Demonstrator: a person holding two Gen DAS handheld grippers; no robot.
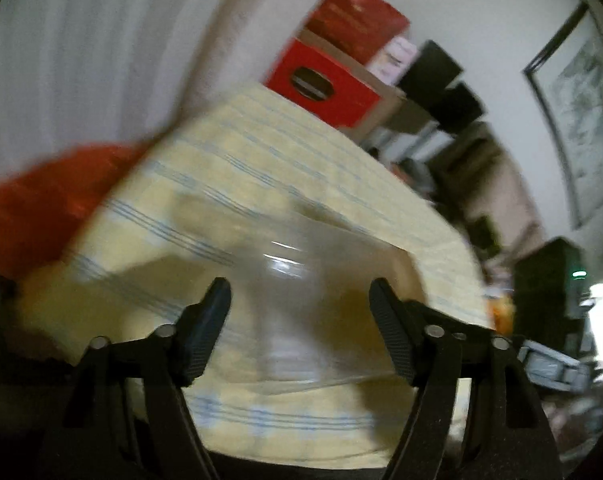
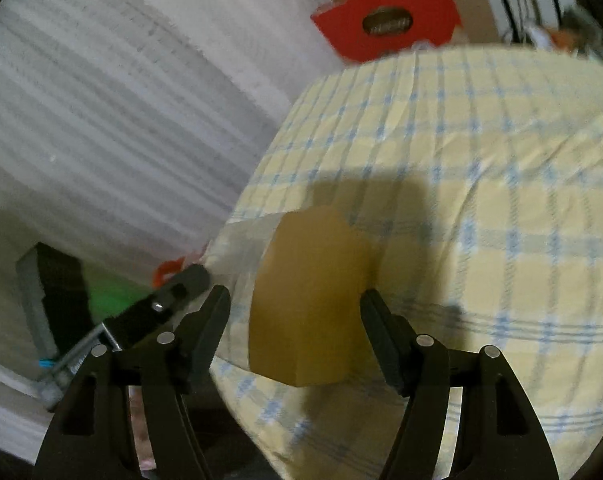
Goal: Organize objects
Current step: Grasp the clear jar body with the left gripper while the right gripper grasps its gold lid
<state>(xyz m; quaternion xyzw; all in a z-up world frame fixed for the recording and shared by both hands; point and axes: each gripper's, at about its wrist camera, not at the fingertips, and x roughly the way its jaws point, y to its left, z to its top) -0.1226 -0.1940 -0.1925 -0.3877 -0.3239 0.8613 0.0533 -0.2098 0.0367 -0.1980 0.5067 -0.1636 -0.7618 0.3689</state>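
Box [image 2: 309,308], brown cardboard, is sitting near the left edge of the checked tablecloth [image 2: 481,168], half on a clear plastic bag [image 1: 301,300]. Right gripper [image 2: 295,294] is straddling it, jaws spread, not touching. Left gripper [image 1: 299,284] is hovering spread over the bag. Box is probably light and stiff: grip flat sides. Bag is likely slippery: pinch an edge.

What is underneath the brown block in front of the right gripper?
The brown block rests on the yellow checked cloth, with a clear plastic bag at its left edge. What lies beneath the cloth is covered.
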